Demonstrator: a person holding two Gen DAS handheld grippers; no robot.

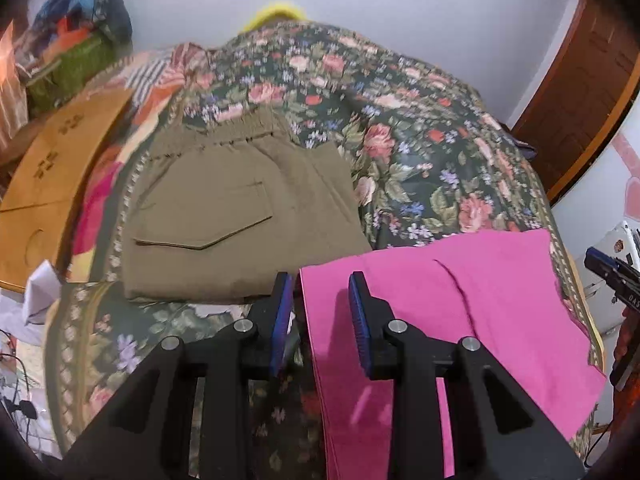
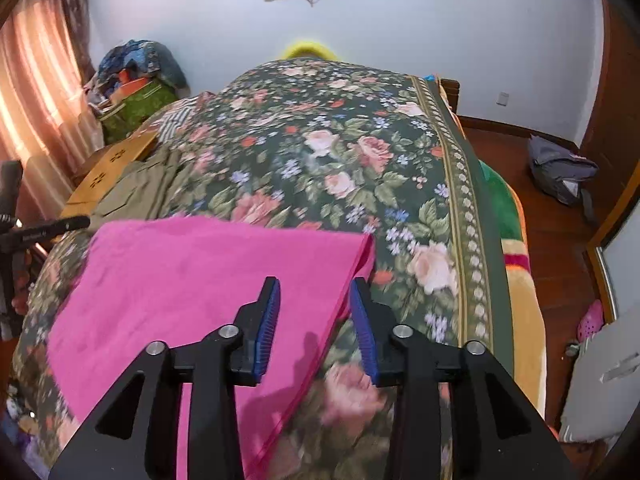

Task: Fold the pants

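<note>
On the bed [image 1: 420, 152], the left view shows pink pants [image 1: 460, 300] beside folded khaki pants [image 1: 240, 216]; the left gripper [image 1: 322, 280] gapes empty over their edge, so a careless close could snag the quilt. Right view: the right gripper [image 2: 315, 285] straddles the pink edge [image 2: 344, 300], unclamped; gripping one layer would skew the fold.

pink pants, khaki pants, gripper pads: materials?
Pink pants: soft matte fabric, faintly napped, maybe a brushed knit. Khaki pants: matte woven cloth, likely cotton twill; crisp stitched pocket flap. Pads: blue, ribbed, likely rubber or soft plastic.
</note>
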